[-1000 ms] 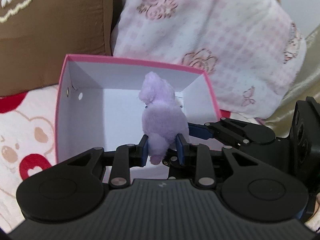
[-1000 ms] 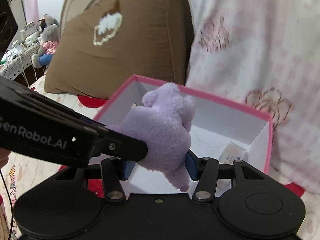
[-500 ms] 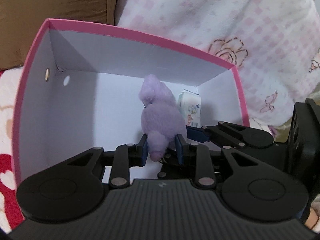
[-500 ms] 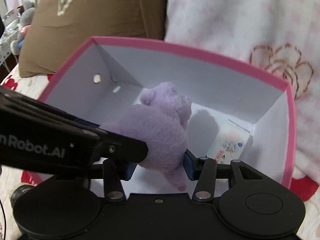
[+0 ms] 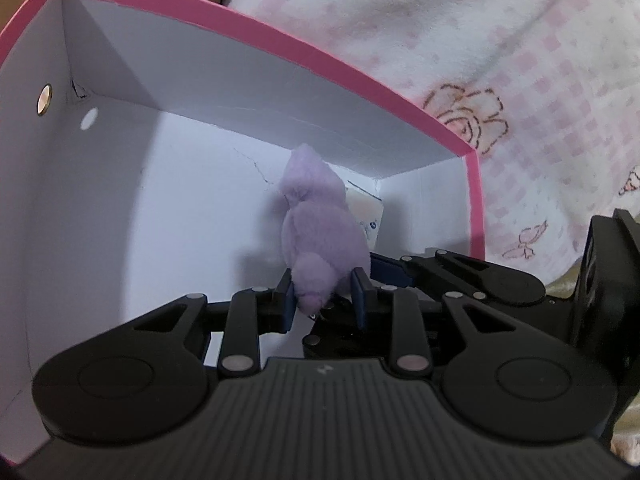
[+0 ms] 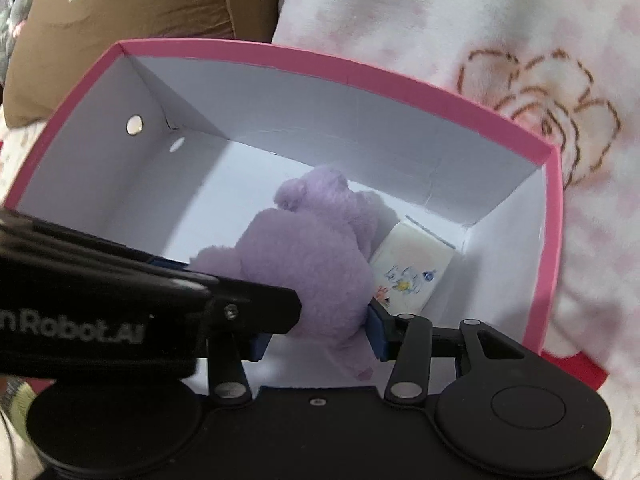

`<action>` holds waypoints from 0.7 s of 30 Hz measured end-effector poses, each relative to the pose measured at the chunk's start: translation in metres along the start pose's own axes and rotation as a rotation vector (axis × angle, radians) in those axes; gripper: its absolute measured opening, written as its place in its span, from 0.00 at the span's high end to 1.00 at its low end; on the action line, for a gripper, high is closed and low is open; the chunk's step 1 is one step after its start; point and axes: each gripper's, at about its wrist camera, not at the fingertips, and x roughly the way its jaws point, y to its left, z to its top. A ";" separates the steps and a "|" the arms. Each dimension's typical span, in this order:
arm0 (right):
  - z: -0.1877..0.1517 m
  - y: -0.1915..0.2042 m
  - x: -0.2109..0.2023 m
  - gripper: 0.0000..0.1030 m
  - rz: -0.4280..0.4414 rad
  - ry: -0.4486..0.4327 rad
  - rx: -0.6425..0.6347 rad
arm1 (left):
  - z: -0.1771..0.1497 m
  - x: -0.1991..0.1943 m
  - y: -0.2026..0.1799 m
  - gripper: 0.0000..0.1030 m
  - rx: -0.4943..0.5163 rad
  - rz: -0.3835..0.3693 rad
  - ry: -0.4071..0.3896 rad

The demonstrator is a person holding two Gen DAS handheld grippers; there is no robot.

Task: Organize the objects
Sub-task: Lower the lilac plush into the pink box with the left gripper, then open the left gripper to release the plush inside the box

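The purple plush toy (image 6: 308, 264) hangs inside the pink box (image 6: 548, 240), low over its white floor and just beside a small white packet (image 6: 412, 268) in the far right corner. Both tongs are clamped on it: the left tongs (image 5: 323, 300) pinch a narrow lower end of the toy, and the right tongs (image 6: 316, 336), whose jaws have just been closing, squeeze its fuller body from both sides. It looks light and very soft — the fur bulges around the blue pads, so a grip sinks in rather than slips. It seems in no way fragile. A hold on the thick middle looks steadier than one on a limb, which would let the body dangle and swing.
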 end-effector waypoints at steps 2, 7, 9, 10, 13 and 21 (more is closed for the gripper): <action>0.001 -0.002 0.001 0.49 0.013 -0.006 0.009 | 0.000 -0.002 0.003 0.74 -0.005 0.007 -0.008; -0.003 -0.006 -0.003 0.46 0.094 -0.019 0.024 | 0.002 -0.003 0.013 0.75 -0.011 0.037 -0.005; -0.007 -0.007 -0.007 0.46 0.111 -0.030 0.018 | 0.002 0.000 0.019 0.76 -0.036 0.037 -0.001; -0.009 -0.006 -0.008 0.44 0.120 -0.039 0.006 | 0.003 0.003 0.021 0.77 -0.048 0.042 0.006; -0.013 0.000 -0.010 0.50 0.108 -0.049 -0.029 | 0.001 0.013 0.023 0.80 -0.060 0.055 0.028; -0.026 0.015 -0.021 0.69 0.063 -0.124 -0.081 | -0.004 0.025 0.014 0.79 -0.070 0.045 0.060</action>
